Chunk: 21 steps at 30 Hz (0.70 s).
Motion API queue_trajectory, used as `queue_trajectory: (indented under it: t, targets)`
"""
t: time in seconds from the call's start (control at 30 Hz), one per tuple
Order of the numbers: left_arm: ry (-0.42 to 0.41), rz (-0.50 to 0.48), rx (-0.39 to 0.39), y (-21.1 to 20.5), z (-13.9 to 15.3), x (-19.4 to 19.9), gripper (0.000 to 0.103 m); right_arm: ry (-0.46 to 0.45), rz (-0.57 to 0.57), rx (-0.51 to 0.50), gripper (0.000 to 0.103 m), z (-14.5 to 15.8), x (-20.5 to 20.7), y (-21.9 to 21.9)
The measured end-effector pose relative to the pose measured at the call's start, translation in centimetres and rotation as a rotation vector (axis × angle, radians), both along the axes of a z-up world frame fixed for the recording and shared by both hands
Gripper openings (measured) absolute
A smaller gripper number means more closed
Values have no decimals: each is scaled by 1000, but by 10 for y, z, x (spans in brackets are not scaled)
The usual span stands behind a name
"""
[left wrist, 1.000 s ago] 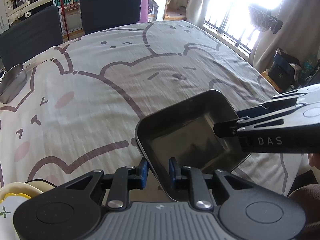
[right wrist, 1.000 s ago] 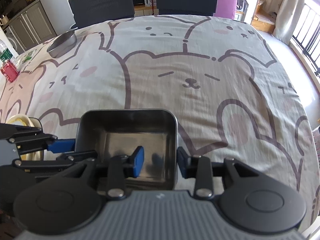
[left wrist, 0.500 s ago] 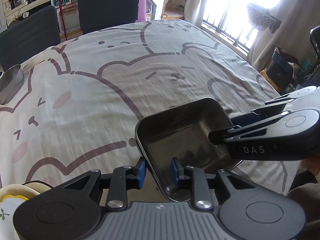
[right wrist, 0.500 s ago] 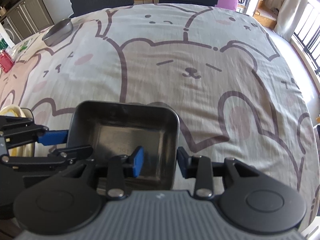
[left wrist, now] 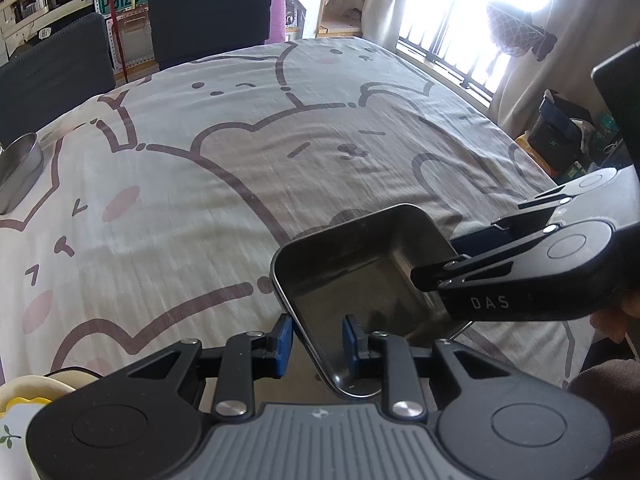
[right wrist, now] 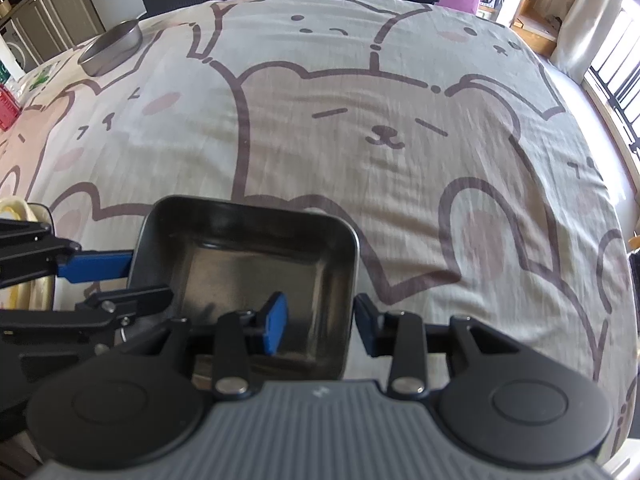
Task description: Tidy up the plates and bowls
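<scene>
While our left tool [left wrist: 316, 336] and right tool [right wrist: 320, 322] each straddle a wall of the tray [right wrist: 256, 256] near the desk's [right wrist: 360, 140] front edge, both part open and unclamped, the pan [right wrist: 112, 46] far off remains unsorted.

Light: daylight floods in through the barred window [left wrist: 472, 36], bright across the bear-print tablecloth [left wrist: 248, 168].
Glare: panes blown out white, curtain [left wrist: 576, 20] washed pale.
Shadow: the square metal tray [right wrist: 256, 256] reads dark inside, with a soft shadow beside it.
Distortion: fisheye bends table edges and chairs [left wrist: 208, 16].
Focus: slight blur in the right wrist view.
</scene>
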<state>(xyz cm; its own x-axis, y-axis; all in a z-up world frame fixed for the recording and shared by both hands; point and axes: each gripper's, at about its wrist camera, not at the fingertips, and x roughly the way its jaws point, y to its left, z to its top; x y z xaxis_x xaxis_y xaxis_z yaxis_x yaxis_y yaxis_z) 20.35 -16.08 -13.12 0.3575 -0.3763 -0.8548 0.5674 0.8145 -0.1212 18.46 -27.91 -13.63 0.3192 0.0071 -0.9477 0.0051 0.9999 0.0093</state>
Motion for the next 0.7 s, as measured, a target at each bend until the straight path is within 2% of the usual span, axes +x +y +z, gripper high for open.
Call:
queue_trajectory:
  t: [0.53,0.6,0.67,0.7]
  targets:
    - [32,-7,36,7,-9,2,29,42,7,2,44,-9,3,0]
    - [34,-10,36,7,-9,2,29,39,-7,-17,38,-8,4,-3]
    - [34,-12,36,7,-9,1,29,7,-62,-37,22,-2,4,-11]
    - [34,-13,38,7,-9,1,29,-6,-88,-27,19,0,4,-16]
